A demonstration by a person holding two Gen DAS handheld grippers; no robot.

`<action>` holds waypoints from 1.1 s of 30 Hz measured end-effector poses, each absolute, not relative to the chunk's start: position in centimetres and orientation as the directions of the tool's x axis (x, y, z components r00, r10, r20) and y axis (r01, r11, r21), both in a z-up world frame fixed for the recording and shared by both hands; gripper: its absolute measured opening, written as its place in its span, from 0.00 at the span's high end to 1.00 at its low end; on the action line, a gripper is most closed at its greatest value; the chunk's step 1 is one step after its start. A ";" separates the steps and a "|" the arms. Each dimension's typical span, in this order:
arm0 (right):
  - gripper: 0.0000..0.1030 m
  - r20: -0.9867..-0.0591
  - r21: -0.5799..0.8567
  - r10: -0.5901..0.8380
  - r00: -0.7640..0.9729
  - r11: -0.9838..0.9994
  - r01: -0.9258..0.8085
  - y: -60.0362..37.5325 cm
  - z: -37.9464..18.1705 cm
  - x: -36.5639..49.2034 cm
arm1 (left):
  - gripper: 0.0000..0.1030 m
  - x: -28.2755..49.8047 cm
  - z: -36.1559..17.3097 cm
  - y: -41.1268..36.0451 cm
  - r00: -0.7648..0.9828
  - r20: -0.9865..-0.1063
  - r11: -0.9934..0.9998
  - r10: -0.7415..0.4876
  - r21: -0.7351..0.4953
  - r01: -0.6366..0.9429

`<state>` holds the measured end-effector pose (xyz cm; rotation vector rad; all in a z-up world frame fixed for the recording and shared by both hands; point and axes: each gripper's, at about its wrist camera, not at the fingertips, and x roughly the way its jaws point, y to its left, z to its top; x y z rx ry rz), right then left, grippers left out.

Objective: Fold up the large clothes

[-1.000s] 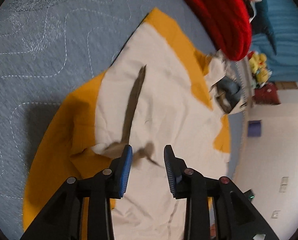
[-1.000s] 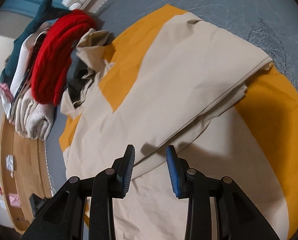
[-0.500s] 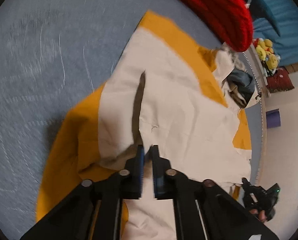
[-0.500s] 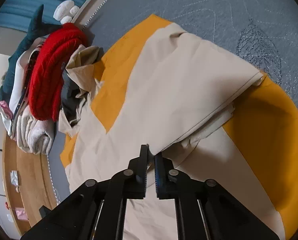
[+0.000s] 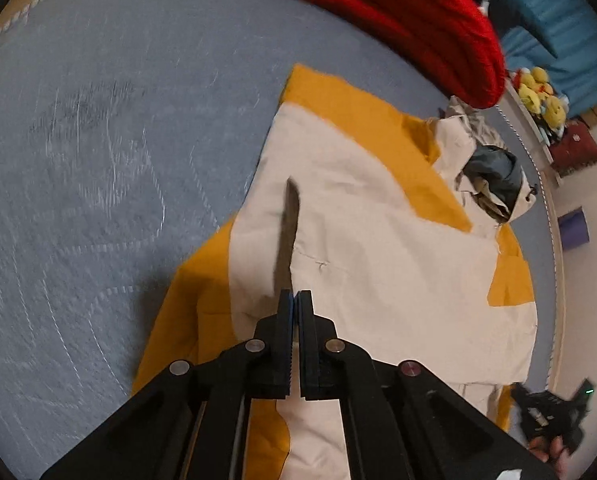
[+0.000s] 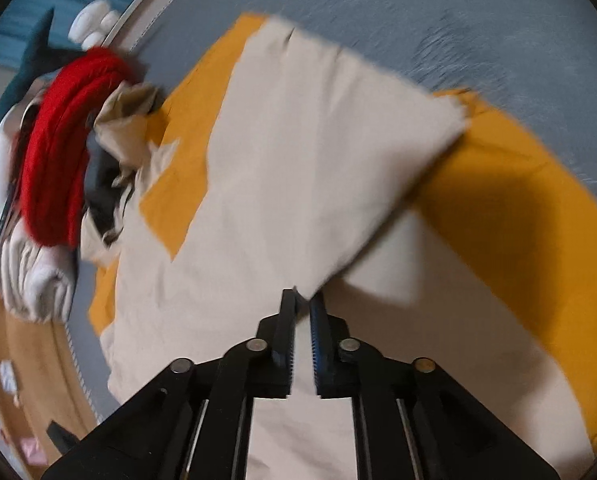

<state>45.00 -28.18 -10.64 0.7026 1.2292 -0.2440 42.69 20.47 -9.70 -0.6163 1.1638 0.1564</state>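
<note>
Both tongs grip the cream-and-orange garment (image 5: 362, 216) on the blue bed (image 5: 98, 160): left tongs (image 5: 295, 300) pressed onto a pinched ridge, right tongs (image 6: 303, 304) easing apart around a lifted edge; folding barely started, most remains.

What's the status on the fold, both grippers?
Left gripper shut on beige-and-yellow jacket. Right gripper pinching its fold, jaws opening. Red knit beside, clear.

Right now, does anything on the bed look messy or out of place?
Yes. The jacket's hood end is bunched up beside the red knit, not lying flat. Its cream flap is lifted and skewed in the right gripper.
</note>
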 end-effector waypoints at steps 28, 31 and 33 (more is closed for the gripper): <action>0.86 -0.862 0.282 0.066 0.503 0.886 0.367 -33.6 -6.8 49.4 | 0.82 43.0 -9.9 19.0 0.387 -0.887 0.855 -0.251 -0.391 -0.342; 0.83 -0.842 0.376 0.244 0.481 0.905 0.199 -30.5 -7.3 50.4 | 0.81 43.1 -10.4 18.6 0.364 -0.898 0.868 -0.248 -0.373 -0.327; 0.82 -0.879 0.387 0.287 0.381 0.896 0.218 -29.9 -9.9 50.6 | 0.81 43.1 -11.4 18.3 0.322 -0.919 0.884 -0.226 -0.332 -0.328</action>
